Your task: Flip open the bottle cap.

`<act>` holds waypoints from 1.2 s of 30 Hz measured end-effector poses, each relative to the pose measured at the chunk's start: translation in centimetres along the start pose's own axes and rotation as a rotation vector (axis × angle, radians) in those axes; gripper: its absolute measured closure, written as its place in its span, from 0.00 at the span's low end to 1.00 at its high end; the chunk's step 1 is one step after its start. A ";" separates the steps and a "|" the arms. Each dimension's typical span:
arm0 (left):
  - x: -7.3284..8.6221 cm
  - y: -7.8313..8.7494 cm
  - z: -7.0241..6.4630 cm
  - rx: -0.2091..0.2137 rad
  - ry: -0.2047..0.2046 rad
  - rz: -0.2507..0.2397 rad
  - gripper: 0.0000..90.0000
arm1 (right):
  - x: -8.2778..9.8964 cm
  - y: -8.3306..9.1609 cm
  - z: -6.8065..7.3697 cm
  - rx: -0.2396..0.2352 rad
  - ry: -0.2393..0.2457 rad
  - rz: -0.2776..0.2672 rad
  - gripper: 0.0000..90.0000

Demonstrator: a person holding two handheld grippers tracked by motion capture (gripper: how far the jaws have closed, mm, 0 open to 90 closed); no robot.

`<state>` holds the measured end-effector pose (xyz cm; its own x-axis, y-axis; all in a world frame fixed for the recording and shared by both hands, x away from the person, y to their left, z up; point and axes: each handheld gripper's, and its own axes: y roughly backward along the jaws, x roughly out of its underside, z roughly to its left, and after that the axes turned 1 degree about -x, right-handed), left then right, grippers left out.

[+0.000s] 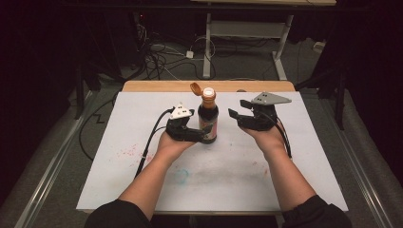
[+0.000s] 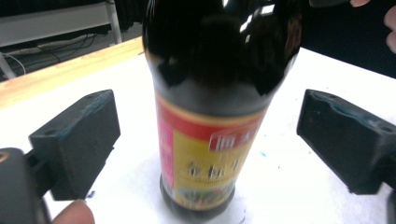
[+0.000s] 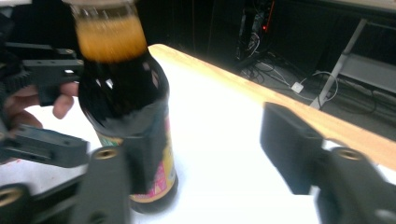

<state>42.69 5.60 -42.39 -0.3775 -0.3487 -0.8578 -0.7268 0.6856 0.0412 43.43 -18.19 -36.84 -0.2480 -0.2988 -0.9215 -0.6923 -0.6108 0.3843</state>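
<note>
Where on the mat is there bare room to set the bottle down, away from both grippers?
The white mat is bare along its near edge between the forearms, and at both far corners. It is crowded mid-mat, where the left gripper and right gripper flank the bottle.

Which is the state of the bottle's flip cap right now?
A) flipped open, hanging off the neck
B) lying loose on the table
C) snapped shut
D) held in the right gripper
A: in the high view the orange cap tilts back beside the mouth of the bottle, still attached at the neck.
</note>
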 end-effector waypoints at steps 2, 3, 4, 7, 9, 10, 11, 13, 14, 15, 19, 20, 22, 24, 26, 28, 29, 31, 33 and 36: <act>0.3 0.2 0.5 -0.009 0.007 0.007 0.02 | 0.9 -0.3 -0.1 0.001 -0.006 -0.003 0.34; 0.5 0.3 0.7 -0.013 0.009 0.013 0.00 | 1.3 -0.5 -0.1 -0.001 -0.009 -0.001 0.29; 0.7 0.4 1.0 -0.020 0.013 0.018 0.00 | 1.7 -0.8 -0.2 0.001 -0.007 0.005 0.25; 1.3 0.8 1.7 -0.033 0.016 0.023 0.00 | 2.9 -1.1 -0.2 0.006 -0.022 0.007 0.15; 1.7 1.1 2.3 -0.045 0.024 0.033 0.00 | 3.6 -1.3 -0.3 0.009 -0.038 0.005 0.09; 1.9 1.2 2.5 -0.053 0.025 0.035 0.00 | 4.0 -1.4 -0.3 0.018 -0.044 0.012 0.03; 2.1 1.4 2.8 -0.061 0.022 0.038 0.00 | 4.4 -1.5 -0.3 0.031 -0.049 0.021 0.00; 2.5 1.9 3.2 -0.069 0.028 0.041 0.00 | 5.2 -1.5 -0.3 0.032 -0.059 0.027 0.00; 2.7 2.1 3.3 -0.073 0.026 0.042 0.00 | 5.6 -1.4 -0.3 0.039 -0.060 0.034 0.00; 2.9 2.3 3.5 -0.079 0.027 0.044 0.00 | 6.1 -1.4 -0.3 0.041 -0.065 0.036 0.00; 3.6 3.4 4.1 -0.095 0.027 0.055 0.00 | 7.7 -1.1 -0.2 0.044 -0.075 0.051 0.00; 3.8 3.7 4.2 -0.096 0.022 0.057 0.00 | 8.1 -1.0 -0.1 0.045 -0.080 0.054 0.00; 4.2 4.4 4.4 -0.104 0.019 0.064 0.00 | 8.8 -0.7 0.0 0.052 -0.077 0.055 0.00; 4.5 5.2 4.5 -0.110 0.009 0.071 0.00 | 9.4 -0.3 0.1 0.056 -0.077 0.060 0.00; 4.8 6.1 4.5 -0.115 -0.002 0.068 0.00 | 10.0 0.2 0.3 0.061 -0.074 0.059 0.00; 4.9 7.1 4.7 -0.120 -0.002 0.062 0.00 | 10.5 0.8 0.5 0.067 -0.075 0.056 0.00; 5.0 7.6 4.7 -0.123 -0.007 0.061 0.00 | 10.8 1.2 0.6 0.067 -0.076 0.053 0.00; 5.1 8.6 4.8 -0.125 -0.006 0.049 0.00 | 11.3 1.8 0.7 0.076 -0.070 0.052 0.00; 5.1 9.7 5.0 -0.129 -0.015 0.039 0.00 | 11.8 2.3 0.8 0.079 -0.072 0.050 0.00; 4.9 11.3 5.2 -0.133 -0.010 0.010 0.00 | 12.5 3.3 1.0 0.093 -0.070 0.039 0.00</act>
<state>35.62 14.95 -48.83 -0.3804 -0.3355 -0.8618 -0.7928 0.5982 0.1170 37.42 -23.19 -47.14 -0.3201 -0.2672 -0.9089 -0.7406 -0.5278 0.4160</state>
